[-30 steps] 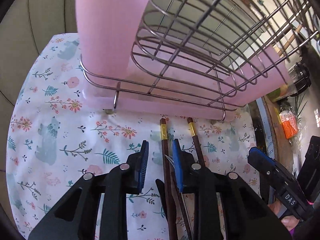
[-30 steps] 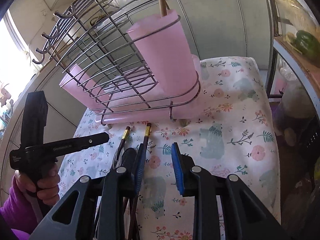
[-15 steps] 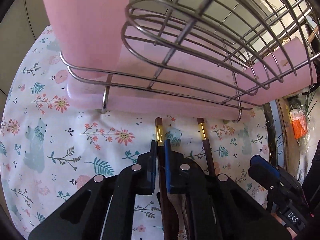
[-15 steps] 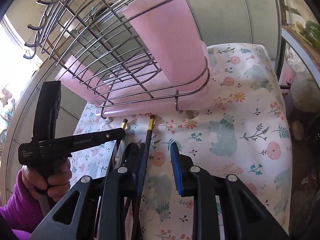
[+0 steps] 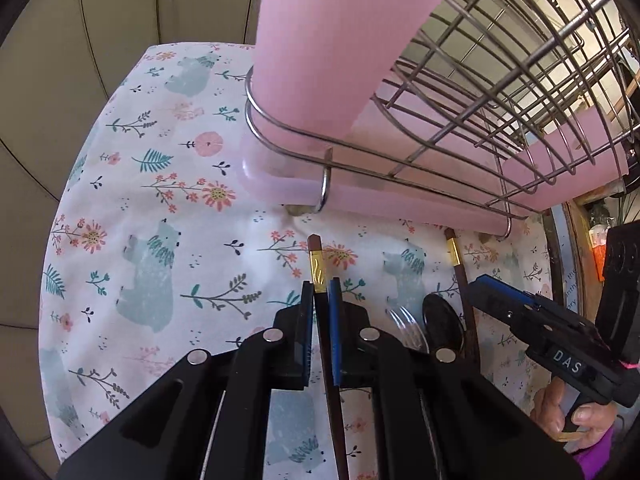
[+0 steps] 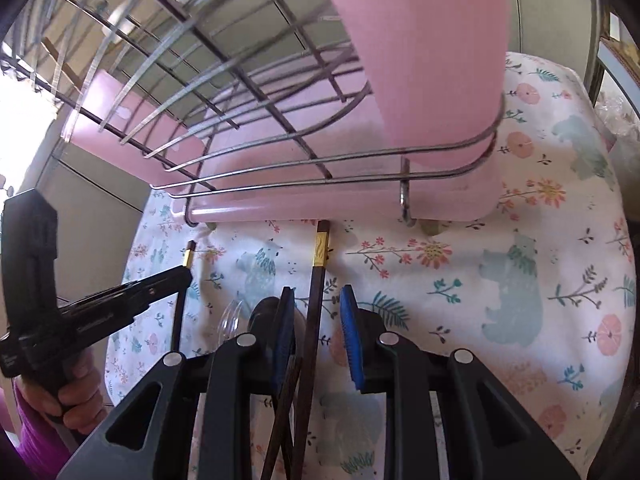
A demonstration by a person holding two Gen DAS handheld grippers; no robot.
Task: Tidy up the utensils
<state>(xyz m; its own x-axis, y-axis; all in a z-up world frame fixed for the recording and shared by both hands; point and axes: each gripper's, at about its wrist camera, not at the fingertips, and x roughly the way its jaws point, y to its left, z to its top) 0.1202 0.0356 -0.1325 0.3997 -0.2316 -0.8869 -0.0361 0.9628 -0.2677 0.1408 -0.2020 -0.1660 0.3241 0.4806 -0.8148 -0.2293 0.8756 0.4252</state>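
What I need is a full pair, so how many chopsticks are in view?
2. One chopstick is clamped in the left tool; the other chopstick lies on the cloth between the open right tool's fingers. Others may be hidden.

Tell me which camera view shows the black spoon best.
The left wrist view. There the bowl of the black spoon lies uncovered on the cloth, between the clear fork and a chopstick. In the right wrist view, a finger of the right gripper hides part of the bowl.
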